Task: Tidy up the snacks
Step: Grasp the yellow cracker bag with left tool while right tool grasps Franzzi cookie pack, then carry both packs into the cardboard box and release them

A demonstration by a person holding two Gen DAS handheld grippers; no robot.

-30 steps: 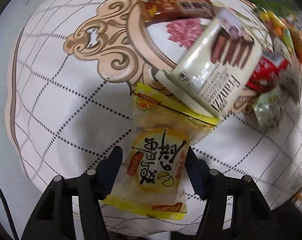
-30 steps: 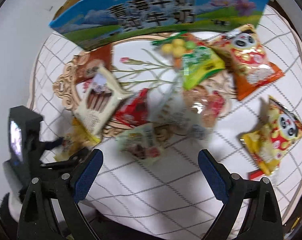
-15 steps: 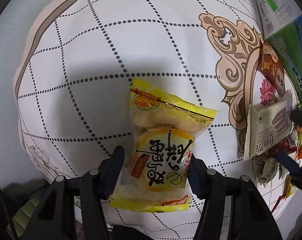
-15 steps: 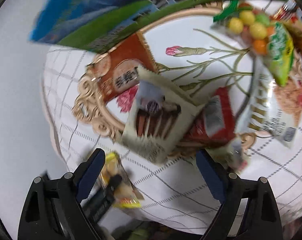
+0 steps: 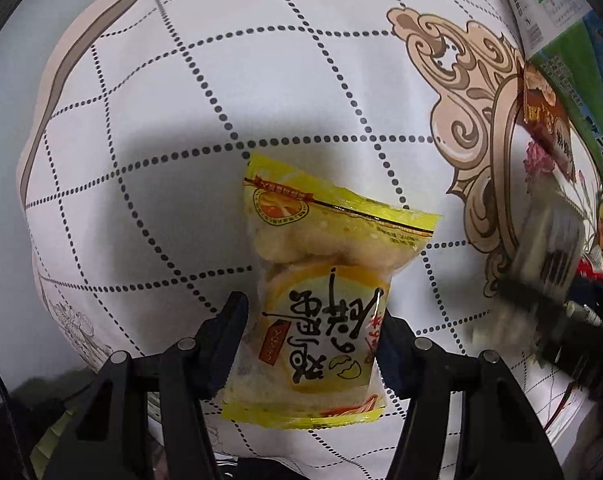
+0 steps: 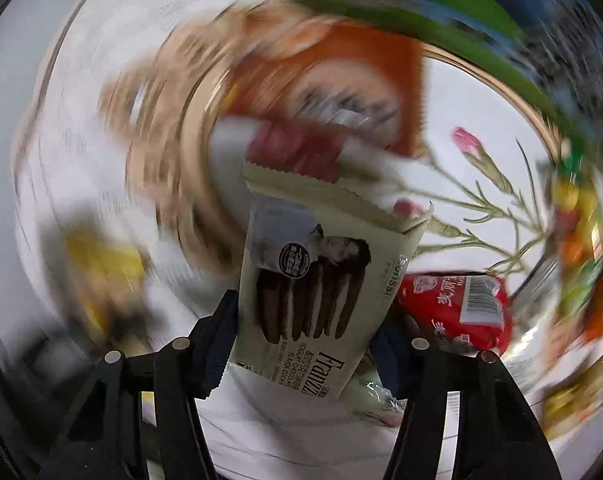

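Observation:
My left gripper point(image 5: 311, 332) is shut on a yellow egg-snack packet point(image 5: 321, 280) and holds it above the white checked tablecloth point(image 5: 221, 100). My right gripper point(image 6: 303, 340) is shut on a cream Franzzi chocolate cookie packet point(image 6: 313, 280), lifted off the cloth. That packet and the right gripper show blurred at the right of the left wrist view point(image 5: 549, 256). The yellow packet appears as a blur at the left of the right wrist view point(image 6: 101, 264).
A red packet point(image 6: 461, 308) lies just right of the right gripper. A brown-orange packet point(image 6: 341, 76) lies beyond, near the blue-green milk carton box point(image 6: 461, 8), which also shows in the left wrist view point(image 5: 569, 52). Colourful snack bags point(image 6: 581, 240) lie at far right.
My right gripper closed on the Franzzi cookie packet and is lifting it with fast motion. My left gripper keeps hold of the yellow packet, shifted slightly.

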